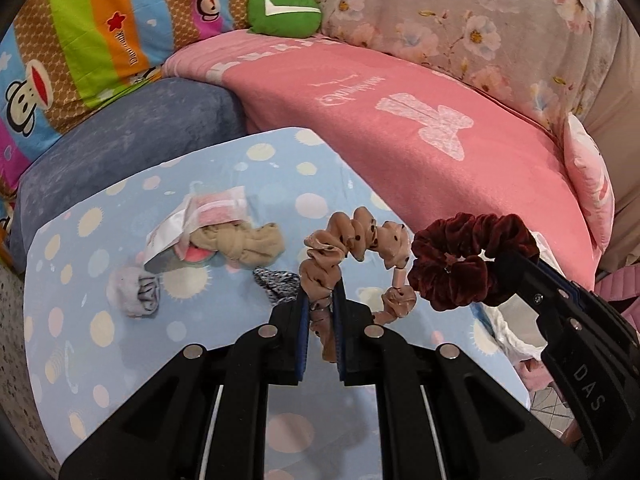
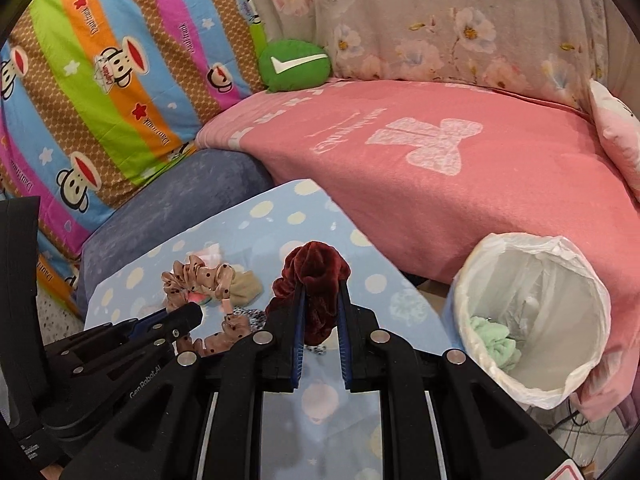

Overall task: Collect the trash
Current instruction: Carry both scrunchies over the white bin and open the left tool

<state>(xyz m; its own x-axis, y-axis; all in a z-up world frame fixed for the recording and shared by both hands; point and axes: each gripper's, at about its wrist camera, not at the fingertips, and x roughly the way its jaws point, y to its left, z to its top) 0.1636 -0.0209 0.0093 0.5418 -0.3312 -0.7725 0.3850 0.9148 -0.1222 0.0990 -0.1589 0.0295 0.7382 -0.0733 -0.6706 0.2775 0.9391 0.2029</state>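
My left gripper (image 1: 320,292) is shut on a beige dotted scrunchie (image 1: 352,248), which hangs lifted above the blue dotted table (image 1: 100,320). My right gripper (image 2: 322,292) is shut on a dark red velvet scrunchie (image 2: 316,272), also raised off the table; that scrunchie (image 1: 472,260) shows at the right of the left wrist view. On the table lie a beige knotted cloth (image 1: 244,246), a pink-white wrapper (image 1: 200,216), a grey-white scrunchie (image 1: 136,292) and a speckled scrunchie (image 1: 276,284). The white-lined bin (image 2: 532,320) stands right of the table and holds a green scrunchie (image 2: 496,344).
A pink blanket (image 2: 440,168) covers the couch behind the table. A grey-blue cushion (image 1: 132,148), a striped cartoon quilt (image 2: 100,80), a green round pillow (image 1: 284,10) and a floral cover (image 1: 460,28) lie further back. Speckled floor (image 1: 12,352) shows at the left.
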